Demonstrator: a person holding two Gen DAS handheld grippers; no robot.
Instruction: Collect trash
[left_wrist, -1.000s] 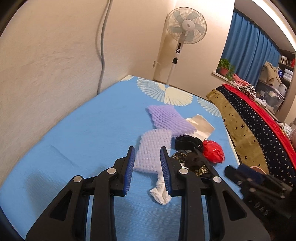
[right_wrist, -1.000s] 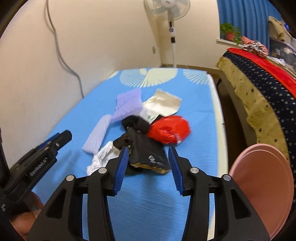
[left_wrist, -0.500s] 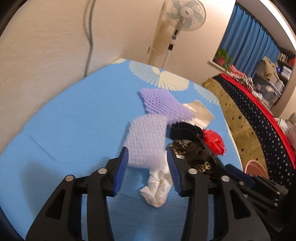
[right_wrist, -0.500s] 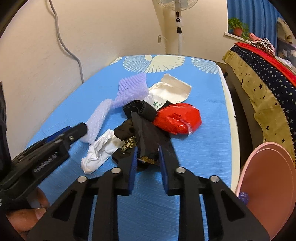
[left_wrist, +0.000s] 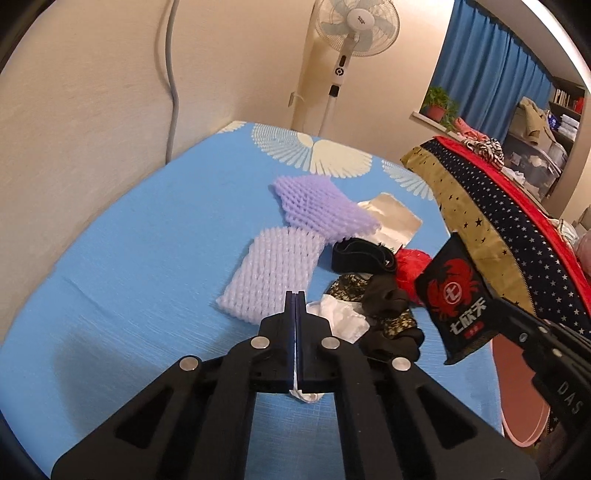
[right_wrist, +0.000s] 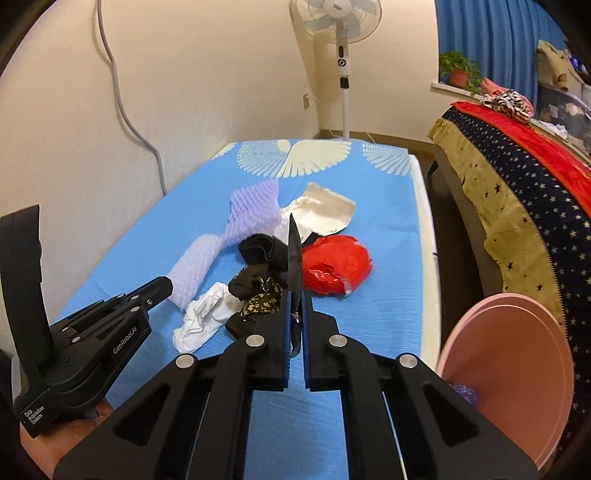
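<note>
Trash lies in a pile on the blue bed (left_wrist: 129, 258): two purple foam nets (left_wrist: 275, 269), a beige pouch (right_wrist: 321, 210), a red plastic bag (right_wrist: 338, 267), dark cloth (right_wrist: 258, 282) and a white tissue (right_wrist: 201, 319). My right gripper (right_wrist: 294, 295) is shut on a black snack packet (right_wrist: 294, 254), seen edge-on, and holds it above the pile; the packet's red crab print shows in the left wrist view (left_wrist: 456, 295). My left gripper (left_wrist: 296, 295) is shut just above the tissue (left_wrist: 341, 319); a bit of white shows under its fingers.
A pink bin (right_wrist: 513, 373) stands at the bed's right edge, beside a star-patterned blanket (right_wrist: 517, 192). A standing fan (right_wrist: 341, 40) is at the far wall. A wall with a grey cable (right_wrist: 122, 107) runs along the bed's left side.
My right gripper closed on the black packet and lifted it off the pile. My left gripper closed over the near end of the white tissue.
</note>
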